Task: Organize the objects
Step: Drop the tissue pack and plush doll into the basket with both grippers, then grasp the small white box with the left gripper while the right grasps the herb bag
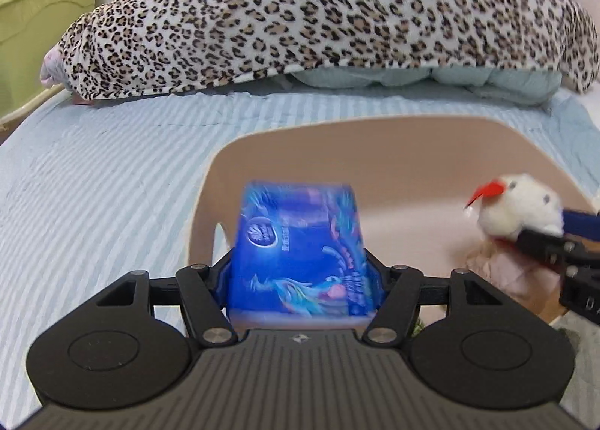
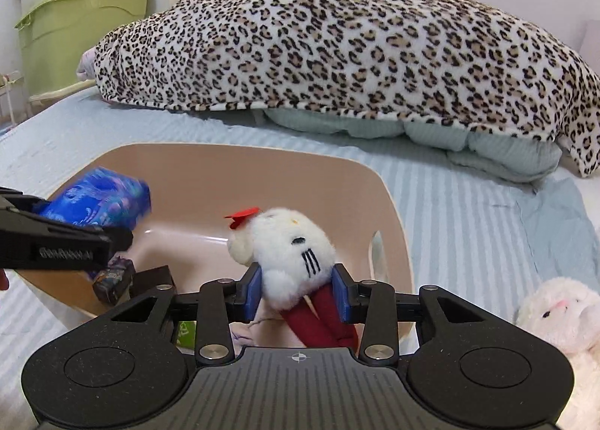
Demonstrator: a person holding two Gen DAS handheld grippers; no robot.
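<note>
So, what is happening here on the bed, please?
A person is tidying things into a beige plastic bin that sits on the striped bedsheet. The left gripper is shut on a blue tissue pack, held above the bin. The right gripper is shut on a white cat plush, also over the bin. A few small items already lie inside. A pink-white bunny plush waits on the bed beside the bin.
</note>
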